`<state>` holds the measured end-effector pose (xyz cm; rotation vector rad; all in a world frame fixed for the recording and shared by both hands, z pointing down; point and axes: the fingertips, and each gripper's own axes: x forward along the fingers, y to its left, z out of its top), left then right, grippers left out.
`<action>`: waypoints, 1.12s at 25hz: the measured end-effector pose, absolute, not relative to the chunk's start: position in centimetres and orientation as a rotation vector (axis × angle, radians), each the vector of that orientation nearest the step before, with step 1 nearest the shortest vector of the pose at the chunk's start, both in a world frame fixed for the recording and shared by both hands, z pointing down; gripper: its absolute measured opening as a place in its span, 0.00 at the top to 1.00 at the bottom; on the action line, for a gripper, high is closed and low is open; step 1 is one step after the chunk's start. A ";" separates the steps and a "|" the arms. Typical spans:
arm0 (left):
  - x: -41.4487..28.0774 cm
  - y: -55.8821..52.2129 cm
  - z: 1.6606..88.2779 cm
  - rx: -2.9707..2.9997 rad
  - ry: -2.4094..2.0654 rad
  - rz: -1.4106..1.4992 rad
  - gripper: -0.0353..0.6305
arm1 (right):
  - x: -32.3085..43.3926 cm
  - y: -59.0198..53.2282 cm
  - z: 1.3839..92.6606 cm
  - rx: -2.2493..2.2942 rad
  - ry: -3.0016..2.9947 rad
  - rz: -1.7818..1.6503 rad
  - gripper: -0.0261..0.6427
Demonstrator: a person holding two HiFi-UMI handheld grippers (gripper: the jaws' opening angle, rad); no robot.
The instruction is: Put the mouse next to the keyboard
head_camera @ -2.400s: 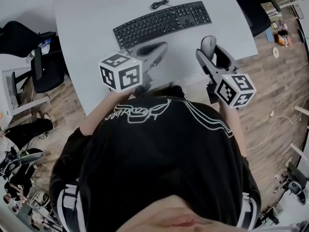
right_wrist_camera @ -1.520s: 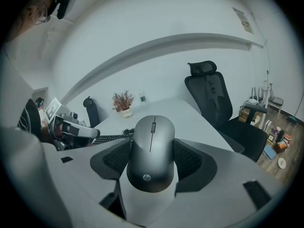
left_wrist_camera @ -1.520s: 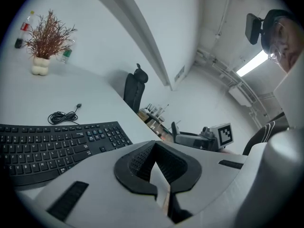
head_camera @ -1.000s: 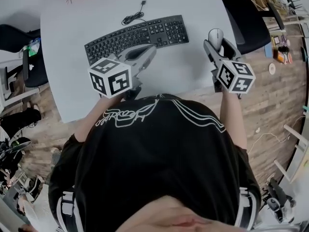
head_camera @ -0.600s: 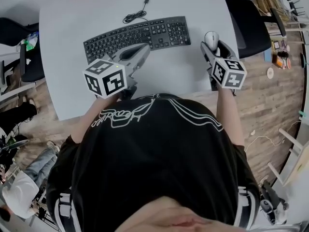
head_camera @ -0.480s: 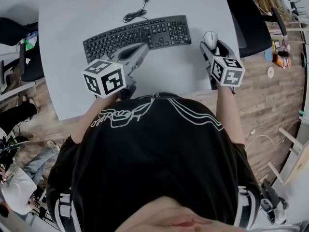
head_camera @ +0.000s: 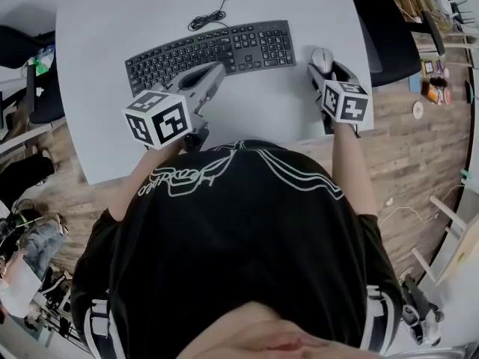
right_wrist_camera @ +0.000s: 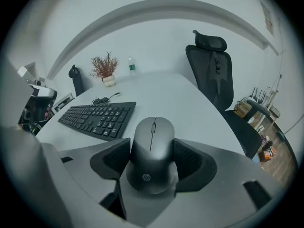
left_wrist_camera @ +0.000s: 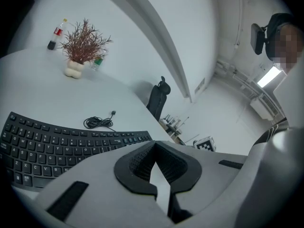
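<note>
The right gripper clamps the mouse by its sides just right of the keyboard, seemingly down at the table for release, while the left gripper hangs closed on nothing.

I am standing in an office, by what lies around me. In front of me is a broad, pale grey, round-edged counter bearing a black full-size wired keyboard, its thin black cable coiled just behind it, and a dark grey computer mouse. A black high-backed mesh swivel chair with a headrest stands at the counter's edge, and a second black office chair stands at another side. A small reddish dried plant in a white pot sits on the counter's far part. Stacked books and papers lie beside the wood-plank floor.
</note>
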<state>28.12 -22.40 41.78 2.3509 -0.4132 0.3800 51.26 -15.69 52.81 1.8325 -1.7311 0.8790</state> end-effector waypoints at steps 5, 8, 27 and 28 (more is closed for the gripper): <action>27.8 -22.7 41.8 2.346 -0.433 0.371 0.94 | 51.3 -16.0 53.2 1.821 -1.721 0.887 0.58; 27.6 -22.9 41.9 2.342 -0.446 0.363 0.94 | 51.3 -16.2 53.5 1.806 -1.714 0.898 0.58; 25.7 -22.2 41.6 2.302 -0.455 0.329 0.94 | 51.4 -16.3 51.0 1.830 -1.778 0.879 0.58; 25.4 -22.0 41.4 2.304 -0.462 0.325 0.94 | 51.1 -16.5 49.9 1.854 -1.823 0.850 0.58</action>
